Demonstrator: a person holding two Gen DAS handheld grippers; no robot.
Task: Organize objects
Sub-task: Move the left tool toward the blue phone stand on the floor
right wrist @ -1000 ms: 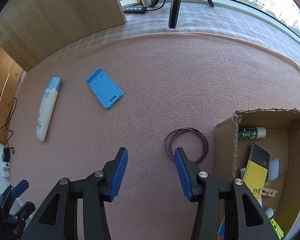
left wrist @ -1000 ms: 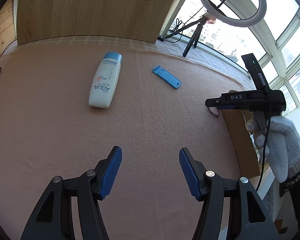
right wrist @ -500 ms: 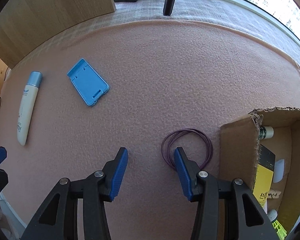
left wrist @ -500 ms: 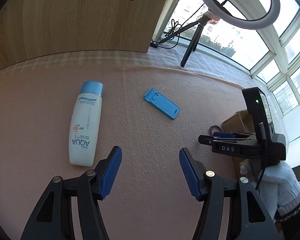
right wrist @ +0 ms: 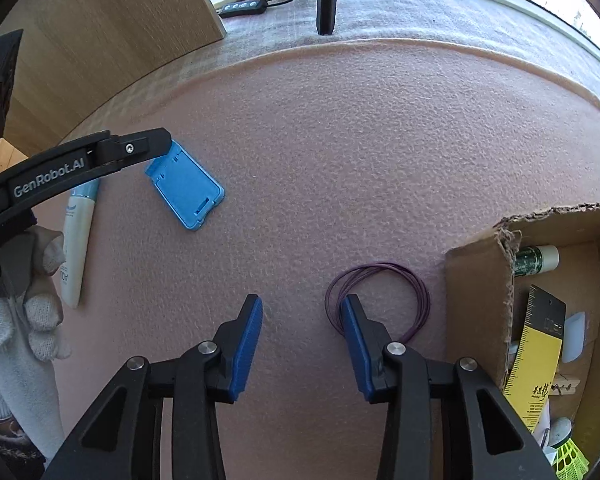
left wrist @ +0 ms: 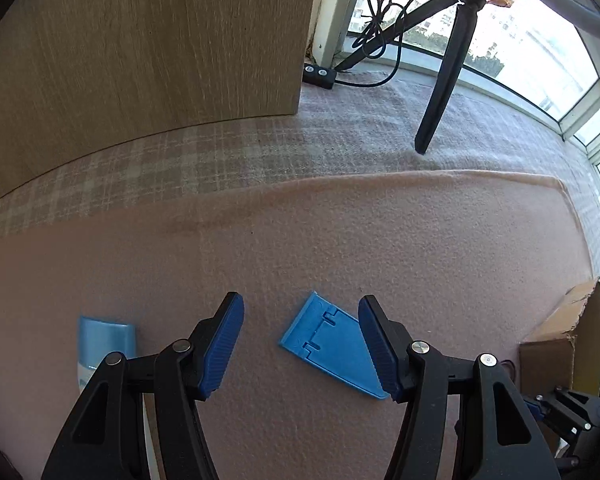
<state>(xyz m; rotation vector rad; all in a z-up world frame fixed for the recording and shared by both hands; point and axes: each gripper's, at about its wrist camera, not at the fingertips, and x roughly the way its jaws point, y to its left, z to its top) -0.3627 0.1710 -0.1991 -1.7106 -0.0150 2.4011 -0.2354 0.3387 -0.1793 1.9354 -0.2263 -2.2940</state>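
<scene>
Blue stand amid bare blanket

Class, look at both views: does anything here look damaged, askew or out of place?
The cardboard box has a ragged, torn top edge. Three things lie loose on the blanket outside it: a purple wire coil, a blue plastic stand and a lotion tube.
</scene>
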